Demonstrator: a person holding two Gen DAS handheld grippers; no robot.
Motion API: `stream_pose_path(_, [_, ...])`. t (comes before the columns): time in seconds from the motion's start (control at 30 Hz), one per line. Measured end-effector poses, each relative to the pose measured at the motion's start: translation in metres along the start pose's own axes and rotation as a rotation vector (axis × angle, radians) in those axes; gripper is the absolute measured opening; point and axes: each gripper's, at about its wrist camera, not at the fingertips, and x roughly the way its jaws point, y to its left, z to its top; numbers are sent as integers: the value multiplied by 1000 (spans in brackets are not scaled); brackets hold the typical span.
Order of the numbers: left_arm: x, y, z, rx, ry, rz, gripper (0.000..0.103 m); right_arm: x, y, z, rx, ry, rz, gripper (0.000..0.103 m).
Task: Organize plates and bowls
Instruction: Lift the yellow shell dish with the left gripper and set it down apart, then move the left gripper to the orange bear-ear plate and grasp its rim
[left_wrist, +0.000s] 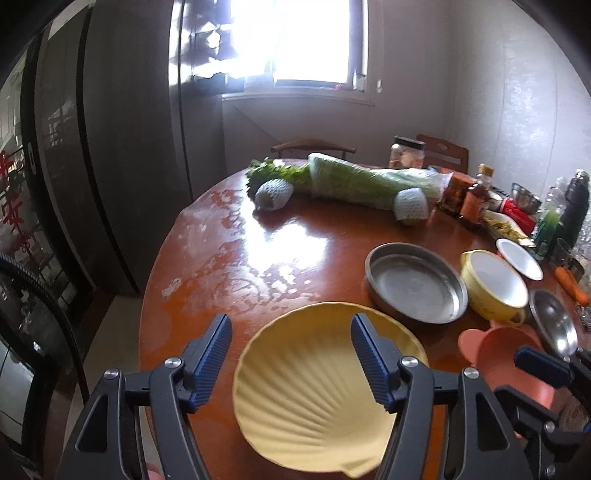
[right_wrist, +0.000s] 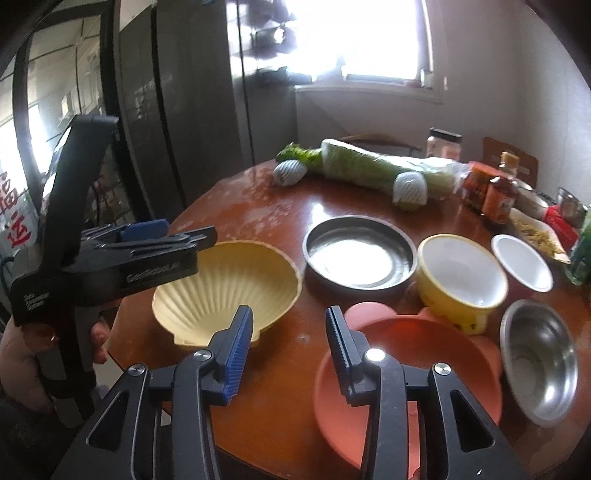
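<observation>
A yellow shell-shaped plate (left_wrist: 310, 391) (right_wrist: 229, 288) lies on the round wooden table near its front edge. My left gripper (left_wrist: 291, 354) is open above it, its jaws astride the plate's left part; it also shows in the right wrist view (right_wrist: 192, 236). My right gripper (right_wrist: 290, 347) is open and empty, just left of a pink bowl (right_wrist: 410, 384) (left_wrist: 517, 358). Behind stand a grey metal pan (right_wrist: 360, 253) (left_wrist: 415, 282), a yellow bowl (right_wrist: 461, 277) (left_wrist: 493, 282), a small white bowl (right_wrist: 522, 262) and a steel bowl (right_wrist: 541, 360).
Wrapped cabbage (right_wrist: 384, 166), greens, netted fruits (right_wrist: 410, 190), sauce bottles (right_wrist: 496, 199), a jar and packets crowd the table's back and right. A dark fridge (right_wrist: 177, 92) stands at the left. Bare tabletop (left_wrist: 258, 258) lies left of the pan.
</observation>
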Motion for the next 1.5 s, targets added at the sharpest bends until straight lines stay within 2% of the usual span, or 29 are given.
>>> stream_pose_path(0.13, [-16, -13, -1, 21, -21, -28, 72, -17, -10, -1, 25, -30, -24, 50])
stream_pose_path(0.67, [-50, -74, -12, 122, -31, -122, 78, -76, -43, -16, 92, -109, -99, 56])
stream_pose_path(1.07, [-44, -114, -27, 175, 29, -163, 78, -96, -75, -48, 159, -72, -150, 57])
stream_pose_path(1.5, [-23, -129, -55, 164, 131, -201, 78, -80, -89, -74, 208, 15, -125, 57])
